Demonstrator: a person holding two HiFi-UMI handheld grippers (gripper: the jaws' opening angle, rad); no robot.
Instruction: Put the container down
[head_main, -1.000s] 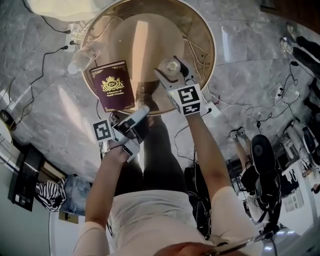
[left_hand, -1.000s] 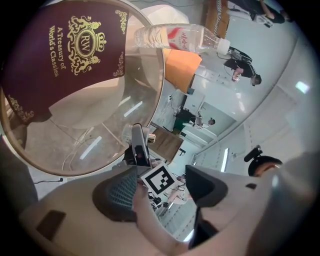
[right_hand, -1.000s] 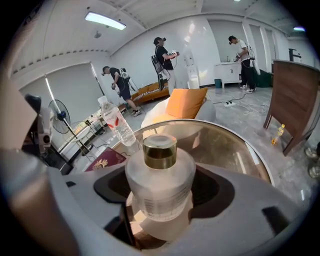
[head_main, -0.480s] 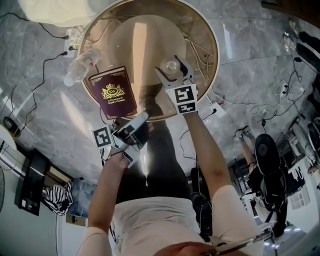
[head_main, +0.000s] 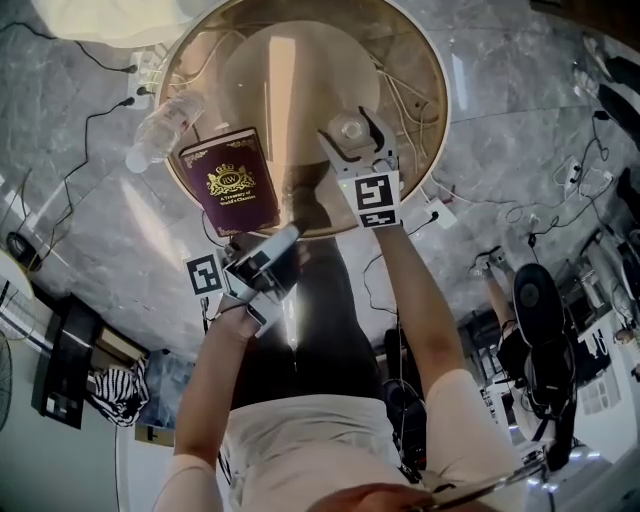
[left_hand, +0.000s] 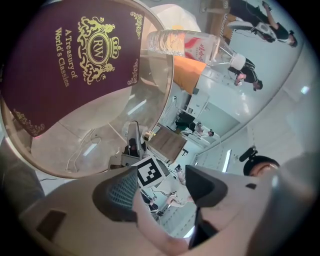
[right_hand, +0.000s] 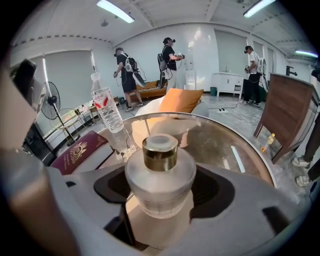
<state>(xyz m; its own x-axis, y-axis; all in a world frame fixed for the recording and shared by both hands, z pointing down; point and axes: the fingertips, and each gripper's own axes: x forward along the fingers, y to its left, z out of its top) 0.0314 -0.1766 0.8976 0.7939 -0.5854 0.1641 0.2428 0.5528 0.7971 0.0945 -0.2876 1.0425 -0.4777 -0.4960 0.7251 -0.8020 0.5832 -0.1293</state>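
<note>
A frosted glass container (head_main: 348, 129) with a gold collar sits between the jaws of my right gripper (head_main: 352, 136), over the right half of the round glass table (head_main: 432, 92). In the right gripper view the container (right_hand: 160, 180) fills the gap and both black pads press on its sides; my right gripper (right_hand: 161, 194) is shut on it. I cannot tell whether its base touches the glass. My left gripper (head_main: 283, 238) hangs at the table's near edge, off the glass. In its own view my left gripper (left_hand: 160, 187) stands open with nothing between its jaws.
A maroon book (head_main: 230, 184) lies on the table's left part, with a plastic water bottle (head_main: 163, 124) on its side at the left rim. Cables and a power strip (head_main: 437, 214) lie on the marble floor around the table. People stand far off in the room.
The head view has shifted a little. My right gripper still holds the container over the same part of the table, and the left gripper has hardly moved.
</note>
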